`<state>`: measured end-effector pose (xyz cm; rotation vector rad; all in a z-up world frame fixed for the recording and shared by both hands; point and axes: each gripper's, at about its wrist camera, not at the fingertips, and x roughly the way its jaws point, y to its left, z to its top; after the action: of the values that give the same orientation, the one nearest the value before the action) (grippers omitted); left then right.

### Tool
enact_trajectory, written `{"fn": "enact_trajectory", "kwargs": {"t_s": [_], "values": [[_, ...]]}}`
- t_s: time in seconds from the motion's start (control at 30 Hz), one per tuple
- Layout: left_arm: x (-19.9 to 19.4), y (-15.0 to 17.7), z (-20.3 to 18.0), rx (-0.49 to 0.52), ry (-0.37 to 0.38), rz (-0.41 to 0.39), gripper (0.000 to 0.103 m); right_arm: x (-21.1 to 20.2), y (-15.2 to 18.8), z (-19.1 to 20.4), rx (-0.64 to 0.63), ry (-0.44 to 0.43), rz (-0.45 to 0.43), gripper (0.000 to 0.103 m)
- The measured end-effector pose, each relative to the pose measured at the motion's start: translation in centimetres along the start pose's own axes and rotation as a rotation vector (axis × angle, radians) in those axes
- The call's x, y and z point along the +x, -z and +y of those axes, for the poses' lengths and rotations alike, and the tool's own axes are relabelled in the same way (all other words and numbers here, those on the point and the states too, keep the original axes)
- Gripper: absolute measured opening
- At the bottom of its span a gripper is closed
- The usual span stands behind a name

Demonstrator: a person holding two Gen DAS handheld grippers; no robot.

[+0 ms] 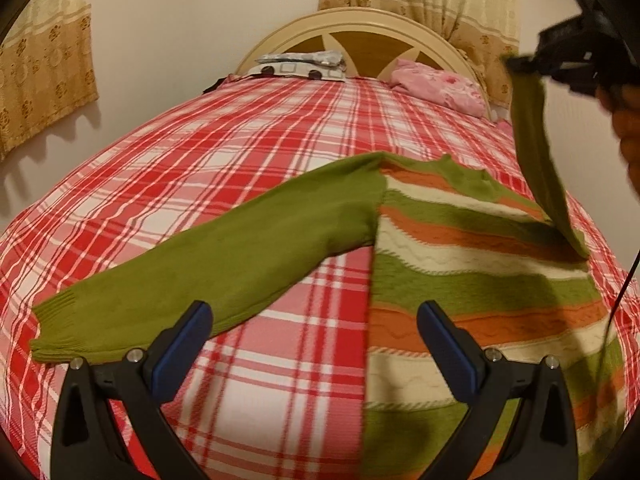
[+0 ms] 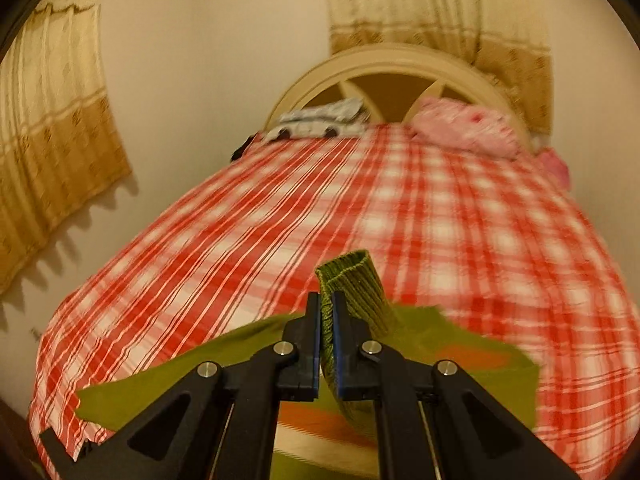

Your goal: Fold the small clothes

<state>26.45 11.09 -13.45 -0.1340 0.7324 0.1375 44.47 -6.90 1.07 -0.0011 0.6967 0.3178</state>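
A small sweater [image 1: 472, 264] with a green, orange and cream striped body lies flat on the bed. Its left green sleeve [image 1: 208, 264] stretches out to the left. My left gripper [image 1: 316, 320] is open and empty, low over the sheet between that sleeve and the body. My right gripper [image 2: 327, 312] is shut on the ribbed cuff [image 2: 360, 284] of the right sleeve. In the left wrist view it [image 1: 520, 65] holds that sleeve [image 1: 536, 152] lifted high above the sweater's right shoulder.
The bed has a red and white plaid sheet [image 1: 224, 152]. A grey patterned pillow [image 1: 300, 65] and a pink pillow [image 1: 440, 85] lie by the cream headboard [image 1: 360, 20]. Curtains hang on the wall at left [image 1: 44, 64] and behind the headboard.
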Motion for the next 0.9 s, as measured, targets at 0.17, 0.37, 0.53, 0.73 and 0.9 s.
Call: {"fn": "enact_trajectory", "kwargs": {"t_s": [0.17, 0.37, 0.53, 0.73, 0.9], "values": [[0.4, 0.1, 0.7, -0.001, -0.022, 0.010, 0.103, 6.3, 4.6, 3.2, -0.025, -0.019, 0.091, 0.004], [1.0, -0.2, 1.1, -0.011, -0.008, 0.058, 0.103, 10.7, 9.9, 3.6, -0.029, -0.064, 0.230, 0.005], [1.0, -1.3, 0.8, -0.033, 0.077, 0.090, 0.103, 9.1, 12.2, 2.4, -0.055, -0.135, 0.251, 0.080], [0.2, -3.3, -1.9, 0.007, 0.150, 0.024, 0.103, 3.7, 14.6, -2.3, -0.096, -0.027, 0.211, 0.081], [2.0, -5.4, -5.8, 0.122, 0.179, -0.003, 0.085, -0.2, 17.9, -6.4, -0.050, 0.008, 0.213, 0.081]]}}
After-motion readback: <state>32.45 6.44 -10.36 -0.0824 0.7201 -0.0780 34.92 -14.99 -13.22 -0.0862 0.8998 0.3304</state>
